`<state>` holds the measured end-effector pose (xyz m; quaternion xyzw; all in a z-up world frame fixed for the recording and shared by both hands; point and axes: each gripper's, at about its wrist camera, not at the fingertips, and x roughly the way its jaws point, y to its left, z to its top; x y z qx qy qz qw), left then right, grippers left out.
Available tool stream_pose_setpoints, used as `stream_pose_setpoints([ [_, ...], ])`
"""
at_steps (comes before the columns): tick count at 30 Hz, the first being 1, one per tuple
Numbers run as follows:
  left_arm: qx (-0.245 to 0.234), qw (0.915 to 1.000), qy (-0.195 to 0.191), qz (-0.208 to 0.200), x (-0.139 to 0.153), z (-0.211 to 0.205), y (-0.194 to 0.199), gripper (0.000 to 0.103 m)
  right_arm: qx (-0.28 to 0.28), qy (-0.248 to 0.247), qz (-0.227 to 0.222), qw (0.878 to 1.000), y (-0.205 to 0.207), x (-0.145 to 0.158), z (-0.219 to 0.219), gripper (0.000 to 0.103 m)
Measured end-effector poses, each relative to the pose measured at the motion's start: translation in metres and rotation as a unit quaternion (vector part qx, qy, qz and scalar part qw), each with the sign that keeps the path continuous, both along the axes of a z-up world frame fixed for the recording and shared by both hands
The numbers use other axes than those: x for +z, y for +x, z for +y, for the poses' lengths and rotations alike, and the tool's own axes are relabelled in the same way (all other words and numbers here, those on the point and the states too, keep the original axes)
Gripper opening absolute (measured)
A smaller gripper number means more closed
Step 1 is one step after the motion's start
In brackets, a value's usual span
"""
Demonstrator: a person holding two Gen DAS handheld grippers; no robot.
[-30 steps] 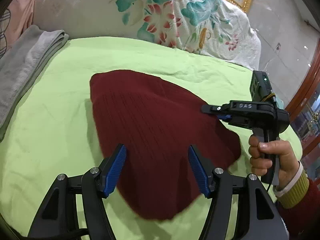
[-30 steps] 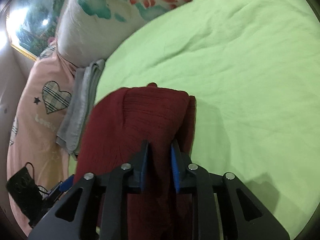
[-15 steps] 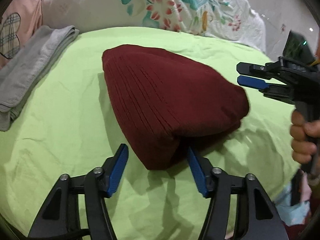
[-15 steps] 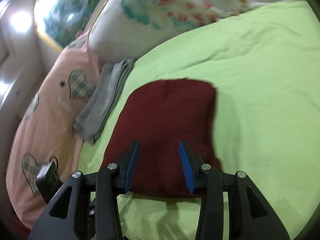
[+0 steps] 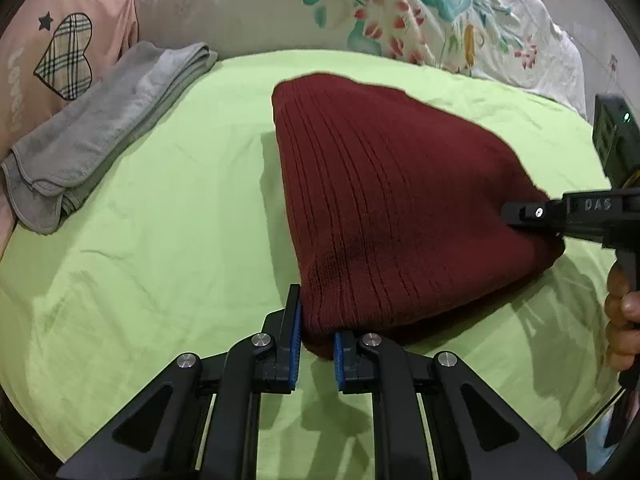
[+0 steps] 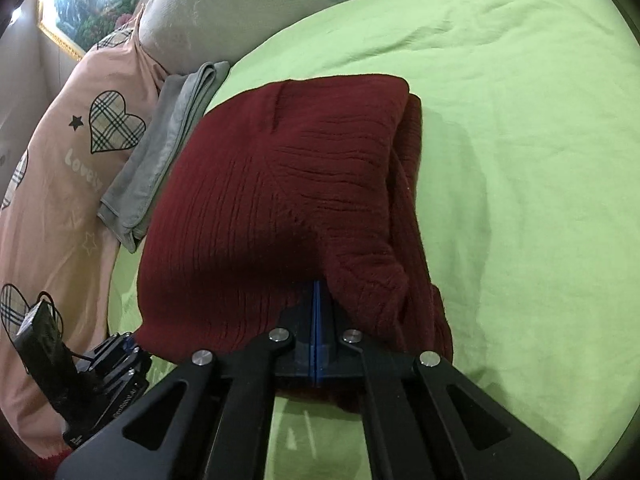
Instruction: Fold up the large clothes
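Left wrist view. The left gripper (image 5: 316,332) occupies the lower centre of the frame. Its two blue-padded fingers (image 5: 295,332) are drawn in to a narrow gap and clamp the near corner of the dark red ribbed sweater (image 5: 384,200). The sweater lies folded on the green bed sheet (image 5: 160,240), with its near corner raised off the sheet at the grip point. The ribbing runs from the far edge toward the gripper. At the right edge of the frame, the right gripper (image 5: 520,216) meets the right-hand side of the sweater; its finger tips are buried in the fabric, so the finger gap cannot be read from this view. The person's right hand (image 5: 622,320) holds the handle below it. A folded grey towel (image 5: 104,140) lies at the left side of the bed, well apart from the sweater. A pink pillow with plaid hearts (image 5: 60,52) sits behind the towel. A floral quilt (image 5: 360,12) runs along the far edge of the bed.

Right wrist view. The right gripper (image 6: 316,320) has its fingers (image 6: 310,320) pressed together with the blue pads nearly touching. A fold of the sweater (image 6: 288,184) drapes over the finger tips and is pinched there. The sweater is bunched upward toward the camera, with a layered edge visible along its right side. The left gripper (image 6: 120,356) appears at lower left, at the sweater's lower left corner. The grey towel (image 6: 168,148) lies just beside the sweater's left edge, between it and the pink pillow (image 6: 60,168). The green bed sheet (image 6: 520,160) fills the right half of the frame.
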<state>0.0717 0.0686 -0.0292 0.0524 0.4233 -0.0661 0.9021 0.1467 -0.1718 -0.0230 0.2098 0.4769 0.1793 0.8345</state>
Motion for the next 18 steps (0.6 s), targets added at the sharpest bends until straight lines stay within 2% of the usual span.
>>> stream_pose_setpoints([
  [3, -0.015, 0.9998, -0.013, 0.008, 0.002, 0.002, 0.0, 0.013, -0.004, 0.007, 0.001, 1.0, -0.002, 0.001, -0.001, 0.0],
  [6, -0.055, 0.997, -0.051, 0.018, 0.016, 0.009, -0.01, 0.018, -0.006, 0.023, 0.003, 1.0, -0.006, 0.002, -0.007, 0.0],
  [8, -0.085, 0.9926, -0.085, 0.019, 0.03, 0.017, -0.018, 0.018, -0.004, 0.033, 0.004, 0.999, -0.009, 0.006, -0.011, 0.001],
  [13, -0.122, 0.9804, -0.155, -0.014, 0.067, 0.031, -0.015, 0.018, 0.012, 0.047, -0.028, 0.998, -0.018, 0.032, -0.012, 0.003],
  [16, -0.144, 0.9732, -0.178, -0.022, 0.071, 0.024, 0.006, 0.018, 0.015, 0.053, -0.041, 0.998, -0.01, 0.045, -0.005, 0.003],
  [18, -0.169, 0.9647, -0.202, -0.001, 0.061, 0.015, 0.028, 0.017, 0.018, 0.052, -0.044, 0.998, -0.003, 0.049, 0.005, 0.003],
])
